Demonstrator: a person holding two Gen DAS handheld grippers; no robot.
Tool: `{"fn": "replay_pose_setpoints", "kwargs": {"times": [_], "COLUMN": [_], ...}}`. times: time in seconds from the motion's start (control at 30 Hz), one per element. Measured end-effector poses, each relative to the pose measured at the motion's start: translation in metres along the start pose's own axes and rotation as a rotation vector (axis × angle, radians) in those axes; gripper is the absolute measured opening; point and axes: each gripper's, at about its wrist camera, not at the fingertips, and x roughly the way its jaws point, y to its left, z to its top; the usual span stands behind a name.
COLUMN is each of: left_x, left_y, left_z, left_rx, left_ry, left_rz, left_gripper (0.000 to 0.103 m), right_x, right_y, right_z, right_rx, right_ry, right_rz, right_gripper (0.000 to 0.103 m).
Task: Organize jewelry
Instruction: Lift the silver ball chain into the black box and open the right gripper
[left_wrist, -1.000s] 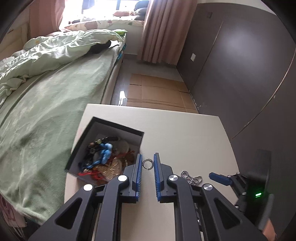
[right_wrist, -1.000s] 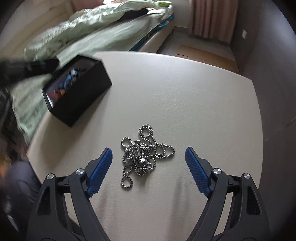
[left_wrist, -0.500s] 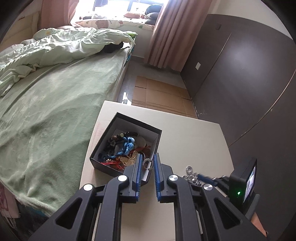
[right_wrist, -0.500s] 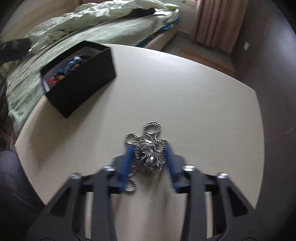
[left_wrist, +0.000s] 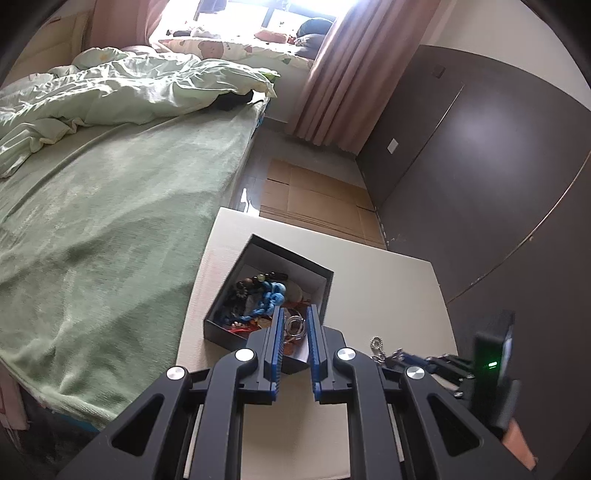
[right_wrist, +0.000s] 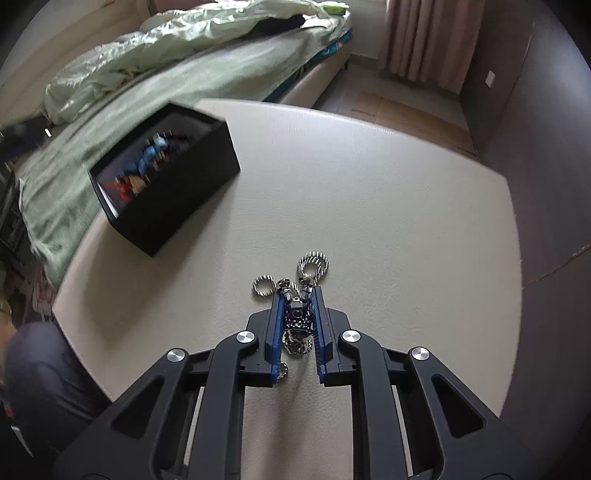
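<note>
Bedside table (right_wrist: 369, 192), right gripper (right_wrist: 297, 317) just closed on chain (right_wrist: 295, 325), no legible labels

Black box (right_wrist: 192, 206), cream table (right_wrist: 369, 206), silver chain (right_wrist: 295, 321), blue pads (left_wrist: 277, 332), green bedding (left_wrist: 110, 206), pink curtain (left_wrist: 343, 74).

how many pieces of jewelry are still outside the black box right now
2. A silver ring is pinched in the left gripper above the black box. A silver chain is clamped in the right gripper at the table.
</note>
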Motion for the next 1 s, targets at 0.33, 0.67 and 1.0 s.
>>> {"fn": "replay_pose_setpoints", "kwargs": {"times": [0.33,0.67,1.0], "left_x": [0.018,0.055,0.03], "left_y": [0.014,0.016,0.037], "left_z": [0.003,0.005,0.013], "left_rx": [-0.023,-0.102,-0.118], "left_ry": [0.032,0.115,0.04], "left_rz": [-0.035,-0.107,-0.082], "left_gripper": [0.011,0.026,0.056], "right_x": [-0.066,-0.129,-0.162], "right_y": [0.009,0.031,0.064], "right_z": [0.04,0.076,0.114], "right_rx": [-0.028,-0.071,-0.117], "right_ry": [-0.114,-0.232,-0.315], "right_rz": [-0.043,-0.07,-0.054], "right_gripper": [0.014,0.014,0.014]}}
